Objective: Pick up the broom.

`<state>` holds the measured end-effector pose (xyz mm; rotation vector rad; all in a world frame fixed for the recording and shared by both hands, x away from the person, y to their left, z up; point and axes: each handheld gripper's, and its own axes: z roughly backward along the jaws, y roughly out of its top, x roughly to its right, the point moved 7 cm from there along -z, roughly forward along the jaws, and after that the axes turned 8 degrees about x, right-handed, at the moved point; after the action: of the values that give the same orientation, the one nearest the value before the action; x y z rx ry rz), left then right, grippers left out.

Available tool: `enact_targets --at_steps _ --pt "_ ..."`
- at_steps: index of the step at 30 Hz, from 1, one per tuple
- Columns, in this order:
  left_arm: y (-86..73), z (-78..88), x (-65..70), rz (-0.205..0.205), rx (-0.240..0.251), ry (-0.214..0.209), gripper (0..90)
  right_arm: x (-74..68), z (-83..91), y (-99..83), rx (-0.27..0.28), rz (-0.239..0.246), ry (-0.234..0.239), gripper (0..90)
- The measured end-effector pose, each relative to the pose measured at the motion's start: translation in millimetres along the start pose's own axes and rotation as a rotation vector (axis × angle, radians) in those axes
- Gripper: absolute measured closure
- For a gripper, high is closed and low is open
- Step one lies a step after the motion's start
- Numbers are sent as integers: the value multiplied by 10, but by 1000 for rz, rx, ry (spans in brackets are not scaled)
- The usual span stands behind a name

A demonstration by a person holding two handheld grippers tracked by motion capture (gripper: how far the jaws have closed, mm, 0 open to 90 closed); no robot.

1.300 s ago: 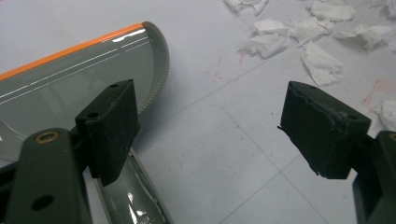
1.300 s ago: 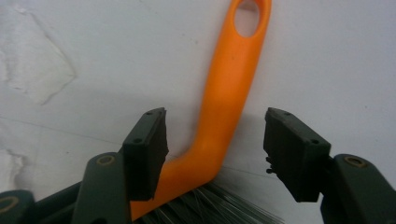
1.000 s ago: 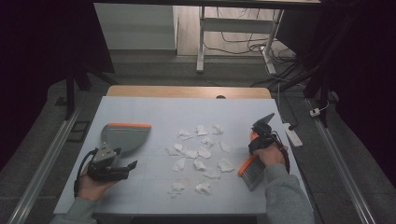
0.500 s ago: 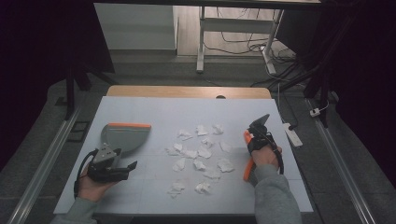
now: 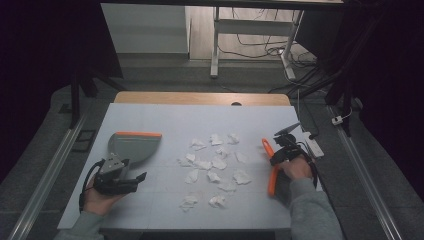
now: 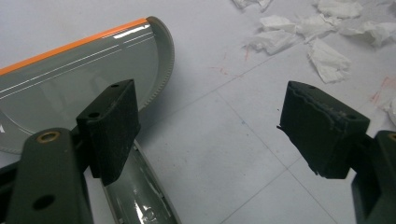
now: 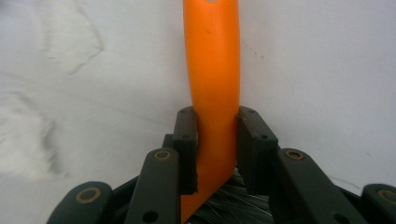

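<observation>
Right gripper view: brush is clamped by the handle for sweeping scraps. Left fingers are spread open over the dustpan, not yet gripped.

The dustpan looks like glossy grey plastic with light streaks across its scoop, an orange strip along its front lip and a finely ridged side rim. The brush has a smooth, slightly shiny orange plastic handle and dark stiff bristles (seen just below the pads). The paper scraps are white, crumpled and matt. The table top is a pale matt sheet, faintly scuffed with reddish marks; bare wood shows along its far edge.
</observation>
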<state>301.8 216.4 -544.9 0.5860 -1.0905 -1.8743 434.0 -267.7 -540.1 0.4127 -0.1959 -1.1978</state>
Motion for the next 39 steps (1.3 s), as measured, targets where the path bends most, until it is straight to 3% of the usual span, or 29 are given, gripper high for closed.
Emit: enact_targets --at_steps 7,10,11,12,13,17,19,25,39 --pt "-5 -21 13 -5 -7 -1 206 92 327 -10 146 -44 129 706" --pt "-9 -29 13 -7 -10 1 207 100 405 -7 186 -58 156 706" --pt "-11 -31 13 -7 -12 0 207 107 472 4 232 -65 182 706" --pt "-12 -33 14 -7 -13 0 207 107 472 4 232 -65 182 706" --pt "-13 -34 13 -8 -14 1 207 95 533 18 267 -73 218 706" --pt "-14 -51 8 -6 -19 9 207 41 605 68 313 -56 252 706" --pt "-15 -63 9 -8 -23 10 207 -49 669 145 365 -40 291 706" --pt "-4 -75 28 -13 -25 15 207 -241 703 290 443 -16 373 705" --pt "31 -75 36 -9 -19 30 207 -597 762 428 587 -24 475 704"
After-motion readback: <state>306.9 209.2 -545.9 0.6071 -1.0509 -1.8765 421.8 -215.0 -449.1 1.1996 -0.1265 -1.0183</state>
